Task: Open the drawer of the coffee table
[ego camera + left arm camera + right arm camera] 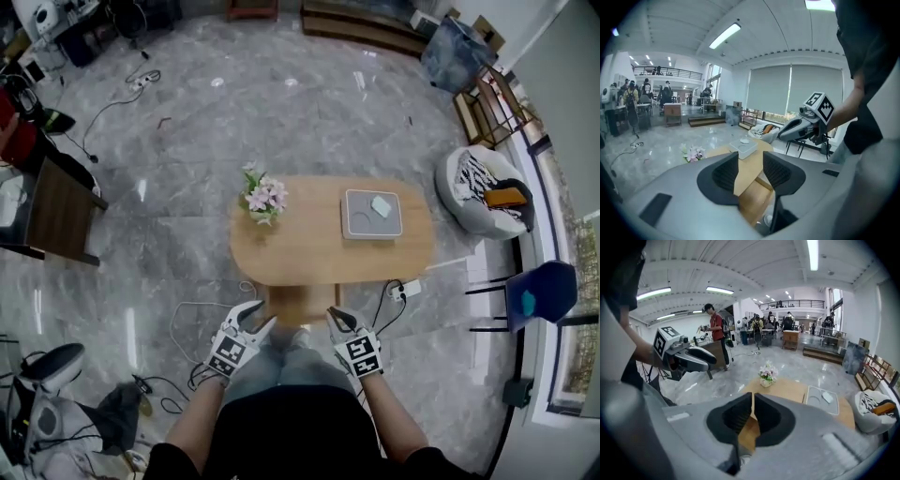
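Drawer [302, 302], head view: wooden slab jutting from near rim of coffee table [309, 234], seemingly already drawn out. Just ahead of left gripper [262, 314] and right gripper [335, 316], touched by neither.
Handling, judged: rigid, smooth wood, probably light once sliding. Best taken at middle of front lip and pulled straight.
Left gripper view: jaws spread, nothing between them, drawer wood showing below the gap.
Right gripper view: jaws pressed almost together, pinching nothing.
Hidden: drawer front and any handle out of sight from above; contents unreadable.
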The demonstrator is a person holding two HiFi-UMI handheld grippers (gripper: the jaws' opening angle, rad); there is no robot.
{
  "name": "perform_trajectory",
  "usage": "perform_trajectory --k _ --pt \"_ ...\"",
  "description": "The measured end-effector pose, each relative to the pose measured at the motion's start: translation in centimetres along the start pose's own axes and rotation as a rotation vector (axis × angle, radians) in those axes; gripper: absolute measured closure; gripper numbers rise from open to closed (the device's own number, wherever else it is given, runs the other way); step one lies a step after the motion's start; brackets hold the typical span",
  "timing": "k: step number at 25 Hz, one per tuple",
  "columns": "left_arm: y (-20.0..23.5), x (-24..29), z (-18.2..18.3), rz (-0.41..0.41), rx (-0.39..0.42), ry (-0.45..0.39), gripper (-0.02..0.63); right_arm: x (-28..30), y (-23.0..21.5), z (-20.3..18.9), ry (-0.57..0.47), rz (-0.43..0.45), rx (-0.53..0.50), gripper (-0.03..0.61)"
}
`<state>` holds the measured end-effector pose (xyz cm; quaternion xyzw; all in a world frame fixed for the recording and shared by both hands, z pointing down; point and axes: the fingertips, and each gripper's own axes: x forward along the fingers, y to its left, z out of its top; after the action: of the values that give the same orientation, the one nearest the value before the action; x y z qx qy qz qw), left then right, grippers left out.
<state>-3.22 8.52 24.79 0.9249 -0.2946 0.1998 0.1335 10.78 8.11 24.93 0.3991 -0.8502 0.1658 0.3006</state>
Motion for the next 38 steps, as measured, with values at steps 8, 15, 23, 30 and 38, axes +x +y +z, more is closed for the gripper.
perform_trajectory --k 8,15,23,30,38 --pt "0.8 -4.0 11.5 0.025 0.006 -0.183 0.456 -5.1 -0.1 8.6 -0.157 0.019 0.036 0.572" --pt "0.8 -7.1 18.8 0.063 0.041 -0.313 0.525 -9.3 -0.5 15.0 -0.302 0.039 0.028 0.575" --pt "1.0 -10.0 24.8 0.093 0.003 -0.399 0.6 -13.1 -0.7 22.1 -0.433 0.074 -0.006 0.58" --pt "-0.2 -10.3 27.4 0.043 0.083 -0.344 0.603 -15.4 -0.3 26.1 -0.53 0.112 -0.033 0.58" --pt "-1.8 -11.2 29.3 0.072 -0.005 -0.407 0.603 -16.8 -0.1 27.4 -0.596 0.125 -0.059 0.58"
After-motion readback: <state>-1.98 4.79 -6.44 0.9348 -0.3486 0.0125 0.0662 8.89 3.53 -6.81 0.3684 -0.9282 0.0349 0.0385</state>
